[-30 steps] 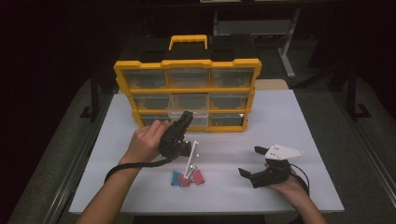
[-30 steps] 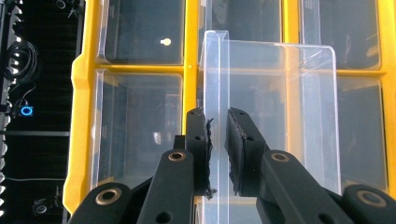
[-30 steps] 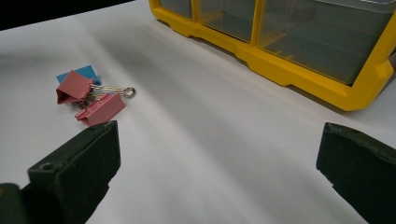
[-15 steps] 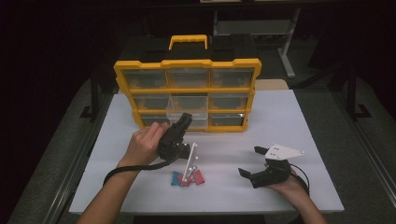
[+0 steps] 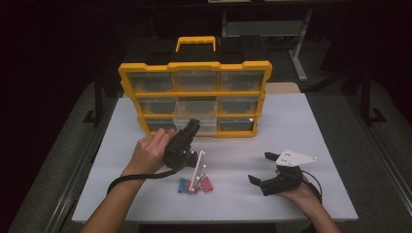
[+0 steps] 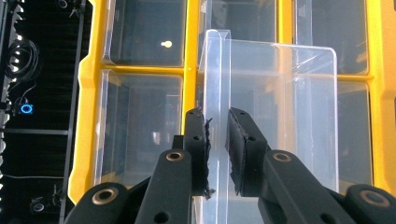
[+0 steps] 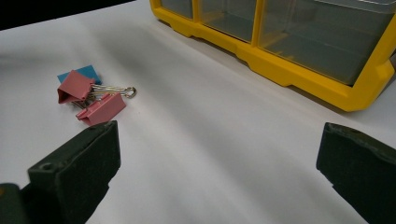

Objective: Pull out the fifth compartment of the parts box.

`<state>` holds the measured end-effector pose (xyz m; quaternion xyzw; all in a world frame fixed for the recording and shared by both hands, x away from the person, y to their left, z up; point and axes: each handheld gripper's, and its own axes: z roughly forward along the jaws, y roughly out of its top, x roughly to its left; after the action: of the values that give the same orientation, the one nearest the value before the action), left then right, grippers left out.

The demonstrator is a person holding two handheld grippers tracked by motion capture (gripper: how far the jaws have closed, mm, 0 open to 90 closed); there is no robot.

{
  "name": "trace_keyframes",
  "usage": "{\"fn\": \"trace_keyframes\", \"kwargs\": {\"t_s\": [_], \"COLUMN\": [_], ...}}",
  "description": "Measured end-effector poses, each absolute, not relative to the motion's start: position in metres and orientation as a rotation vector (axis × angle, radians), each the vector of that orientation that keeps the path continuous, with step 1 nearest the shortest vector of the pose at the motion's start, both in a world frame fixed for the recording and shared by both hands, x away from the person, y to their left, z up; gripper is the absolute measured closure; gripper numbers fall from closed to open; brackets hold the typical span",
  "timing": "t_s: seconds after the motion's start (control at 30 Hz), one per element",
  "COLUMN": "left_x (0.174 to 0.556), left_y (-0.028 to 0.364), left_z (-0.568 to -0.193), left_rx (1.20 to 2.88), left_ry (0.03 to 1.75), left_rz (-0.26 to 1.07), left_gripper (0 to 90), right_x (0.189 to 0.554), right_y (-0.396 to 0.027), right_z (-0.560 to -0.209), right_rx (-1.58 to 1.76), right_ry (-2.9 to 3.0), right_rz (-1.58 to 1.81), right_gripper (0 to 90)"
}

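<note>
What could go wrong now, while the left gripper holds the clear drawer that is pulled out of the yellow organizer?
1. The left gripper pinches only the thin front wall of the drawer; it may slip, or the wall may bend or crack.
2. If pulled further, the drawer could leave the organizer and drop.
3. The binder clips lie close below the left hand; its cable could sweep them away.

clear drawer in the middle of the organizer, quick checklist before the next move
1. Left tongs shut on the clear drawer front wall: ok.
2. Drawer partly pulled out of the yellow organizer: ok.
3. Drawer contents: cannot tell.
4. Right tongs open, holding nothing: ok.
5. Binder clips on the table, in front of the right tongs: ok.
6. Neighbouring drawers closed: ok.
</note>
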<state>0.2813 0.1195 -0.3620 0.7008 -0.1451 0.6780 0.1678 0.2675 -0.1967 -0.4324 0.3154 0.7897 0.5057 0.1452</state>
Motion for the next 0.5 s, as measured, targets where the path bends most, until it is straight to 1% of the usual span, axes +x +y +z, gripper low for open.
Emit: {"fn": "trace_keyframes", "kwargs": {"t_s": [0.03, 0.07, 0.1, 0.13, 0.23, 0.27, 0.3, 0.33, 0.37, 0.43, 0.47, 0.5], "left_x": [0.2814, 0.2813, 0.2814, 0.2810, 0.2803, 0.2799, 0.2798, 0.2801, 0.2798, 0.2796, 0.2790, 0.2790], "left_y": [0.1197, 0.1200, 0.1202, 0.1211, 0.1219, 0.1222, 0.1225, 0.1227, 0.1230, 0.1237, 0.1241, 0.1241], "left_z": [-0.3617, -0.3620, -0.3623, -0.3628, -0.3627, -0.3625, -0.3622, -0.3619, -0.3616, -0.3616, -0.3621, -0.3621], "left_rx": [1.997, 1.995, 2.000, 2.003, 2.005, 2.007, 2.010, 2.020, 2.024, 2.019, 2.016, 2.016], "left_ry": [-0.410, -0.409, -0.404, -0.400, -0.396, -0.392, -0.386, -0.368, -0.355, -0.347, -0.341, -0.341], "left_rz": [1.922, 1.927, 1.923, 1.920, 1.913, 1.916, 1.911, 1.895, 1.895, 1.893, 1.894, 1.894], "left_gripper": [77.2, 73.6, 73.6, 70.6, 68.3, 64.6, 64.6, 61.7, 61.7, 58.6, 55.6, 54.8], "right_x": [0.2677, 0.2675, 0.2675, 0.2675, 0.2673, 0.2672, 0.2672, 0.2673, 0.2673, 0.2670, 0.2673, 0.2673], "right_y": [-0.1967, -0.1966, -0.1966, -0.1964, -0.1964, -0.1965, -0.1965, -0.1965, -0.1965, -0.1964, -0.1966, -0.1966], "right_z": [-0.4325, -0.4325, -0.4325, -0.4325, -0.4323, -0.4323, -0.4323, -0.4324, -0.4324, -0.4323, -0.4323, -0.4323], "right_rx": [0.908, 0.908, 0.908, 0.907, 0.907, 0.907, 0.907, 0.906, 0.906, 0.906, 0.907, 0.907], "right_ry": [2.275, 2.277, 2.277, 2.278, 2.277, 2.275, 2.275, 2.277, 2.277, 2.275, 2.276, 2.276], "right_rz": [1.456, 1.457, 1.457, 1.457, 1.457, 1.458, 1.458, 1.456, 1.456, 1.457, 1.456, 1.456], "right_gripper": [0.0, 0.0, 0.0, 0.0, 0.0, 0.0, 0.0, 0.0, 0.0, 0.0, 0.0, 0.0]}}
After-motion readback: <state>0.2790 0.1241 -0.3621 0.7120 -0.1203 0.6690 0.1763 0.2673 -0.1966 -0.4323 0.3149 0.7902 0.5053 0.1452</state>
